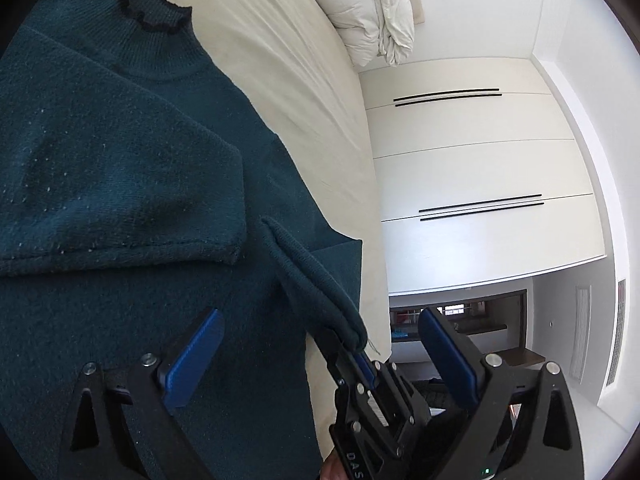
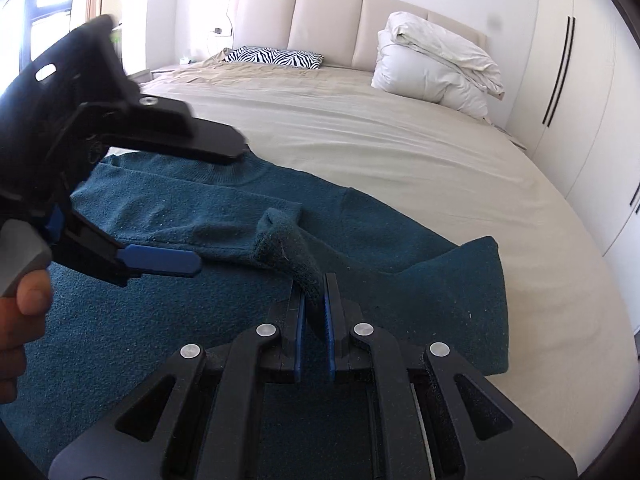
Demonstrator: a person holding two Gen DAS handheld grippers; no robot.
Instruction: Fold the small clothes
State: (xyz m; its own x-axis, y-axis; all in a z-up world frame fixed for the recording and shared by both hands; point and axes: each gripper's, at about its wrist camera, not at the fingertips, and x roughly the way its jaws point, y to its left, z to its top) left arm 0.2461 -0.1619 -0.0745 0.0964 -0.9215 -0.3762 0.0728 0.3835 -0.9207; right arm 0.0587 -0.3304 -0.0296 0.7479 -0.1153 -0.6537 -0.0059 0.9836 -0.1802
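Observation:
A dark teal knit sweater (image 1: pixel 132 184) with a frilled collar (image 1: pixel 150 12) lies flat on the bed; it also shows in the right wrist view (image 2: pixel 168 320). One sleeve (image 1: pixel 120 208) is folded across the body. My right gripper (image 2: pixel 314 292) is shut on the other sleeve's cuff (image 2: pixel 288 248) and holds it lifted over the sweater; in the left wrist view it shows as the gripper (image 1: pixel 362 354) at the cuff's end. My left gripper (image 1: pixel 320 340) is open and empty just above the sweater, and appears in the right wrist view (image 2: pixel 192 208) at the left.
The cream bed sheet (image 2: pixel 380 140) stretches behind the sweater. A folded white duvet (image 2: pixel 436 68) and a zebra pillow (image 2: pixel 276 56) lie at the headboard. White wardrobe doors (image 1: pixel 480 160) stand beside the bed's right edge.

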